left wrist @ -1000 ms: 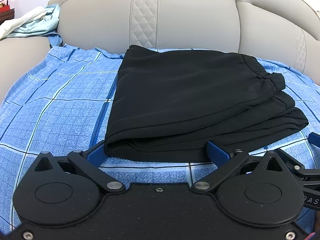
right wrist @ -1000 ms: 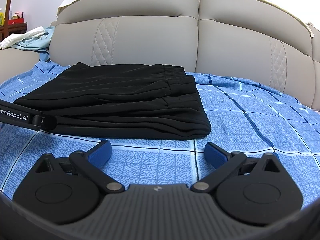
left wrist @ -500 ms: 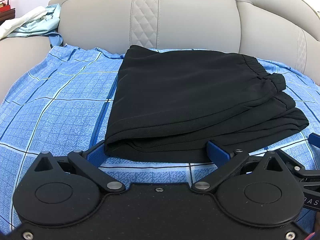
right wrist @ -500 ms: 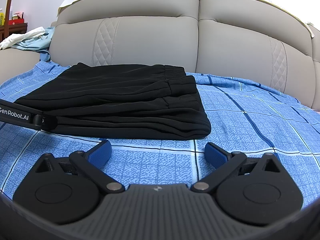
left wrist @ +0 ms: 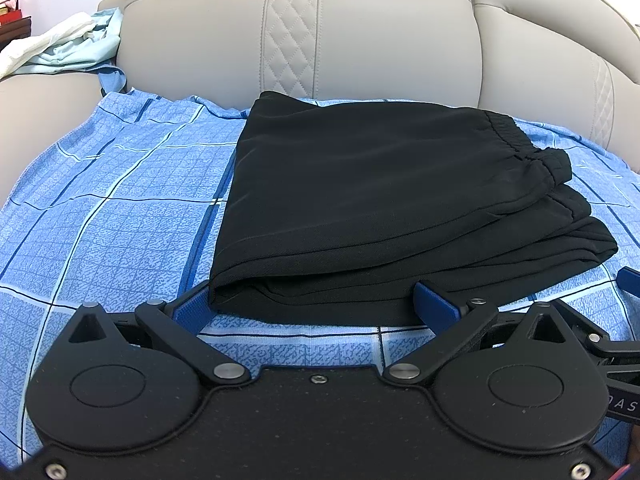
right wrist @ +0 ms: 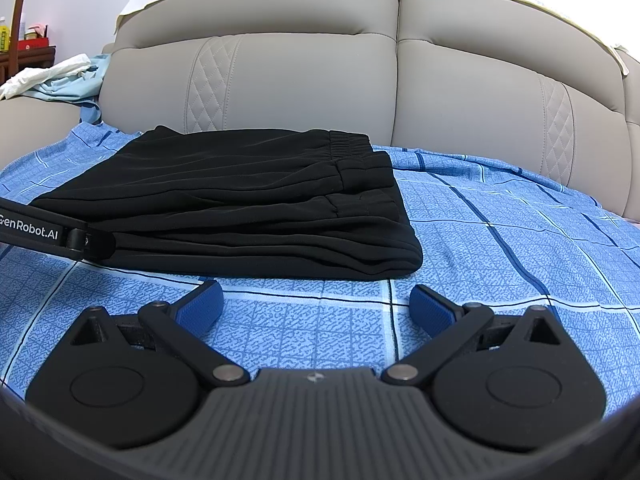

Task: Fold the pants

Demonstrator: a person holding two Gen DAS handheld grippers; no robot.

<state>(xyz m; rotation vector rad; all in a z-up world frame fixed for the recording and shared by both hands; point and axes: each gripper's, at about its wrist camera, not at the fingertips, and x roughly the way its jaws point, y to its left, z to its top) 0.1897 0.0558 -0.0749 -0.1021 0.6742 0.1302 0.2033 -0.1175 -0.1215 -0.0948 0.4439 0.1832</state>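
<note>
Black pants (left wrist: pixel 376 192) lie folded in a flat stack on the blue checked sheet (left wrist: pixel 100 220), elastic waistband to the right. They also show in the right wrist view (right wrist: pixel 248 208). My left gripper (left wrist: pixel 314 306) is open, its blue pads at the near edge of the stack, holding nothing. My right gripper (right wrist: pixel 316 302) is open and empty, just in front of the stack's near right corner. The left gripper's side (right wrist: pixel 48 234) shows at the left of the right wrist view.
A grey padded sofa back (right wrist: pixel 320 80) rises behind the sheet. Pale blue and white clothes (left wrist: pixel 68 48) lie on the left armrest. A dark wooden shelf (right wrist: pixel 24 52) with small items stands far left. Bare checked sheet (right wrist: pixel 520 248) stretches right of the pants.
</note>
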